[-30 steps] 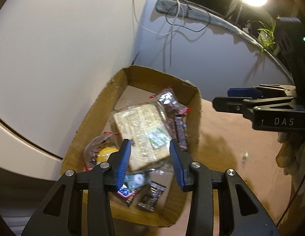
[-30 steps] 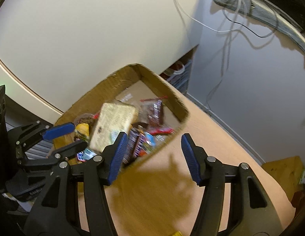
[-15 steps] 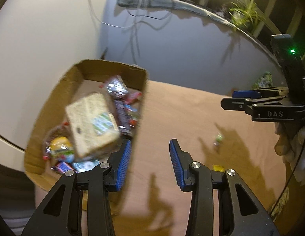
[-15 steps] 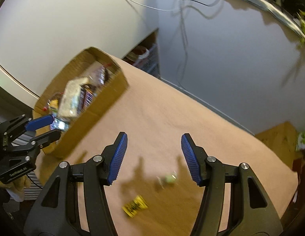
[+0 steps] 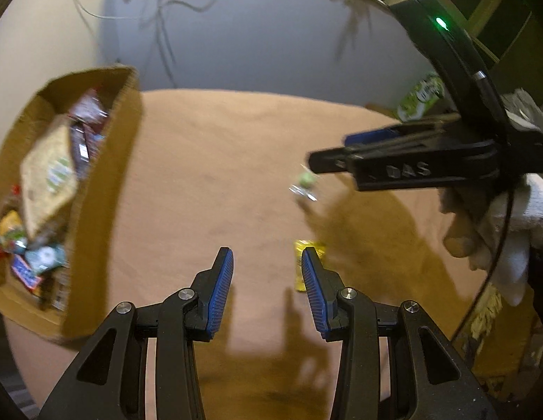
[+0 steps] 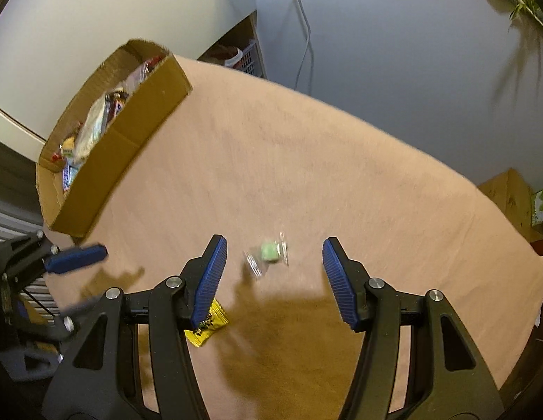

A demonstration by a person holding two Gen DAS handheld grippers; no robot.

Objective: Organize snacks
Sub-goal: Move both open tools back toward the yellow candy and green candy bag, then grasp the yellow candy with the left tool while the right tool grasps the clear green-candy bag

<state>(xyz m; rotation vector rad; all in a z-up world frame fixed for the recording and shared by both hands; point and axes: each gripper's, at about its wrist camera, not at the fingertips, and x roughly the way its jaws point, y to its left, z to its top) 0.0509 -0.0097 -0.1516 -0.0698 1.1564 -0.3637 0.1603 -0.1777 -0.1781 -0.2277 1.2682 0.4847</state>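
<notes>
The right gripper (image 6: 271,280), jaws parted and empty, is hovering over the green candy (image 6: 269,251) in its clear wrapper on the tan tablecloth (image 6: 341,161); best drop straight, straddling it. The left gripper (image 5: 268,288), released too, is nearing the yellow packet (image 5: 304,262). The cardboard box (image 6: 131,140) is sitting well apart.

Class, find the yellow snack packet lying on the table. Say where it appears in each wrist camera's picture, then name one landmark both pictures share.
Left wrist view: the yellow snack packet lies low and just right of centre, partly behind the left gripper's right finger.
Right wrist view: the packet sits lower left of centre, partly behind the right gripper's left finger.
Shared landmark: the cardboard box of snacks, at the left in both.
</notes>
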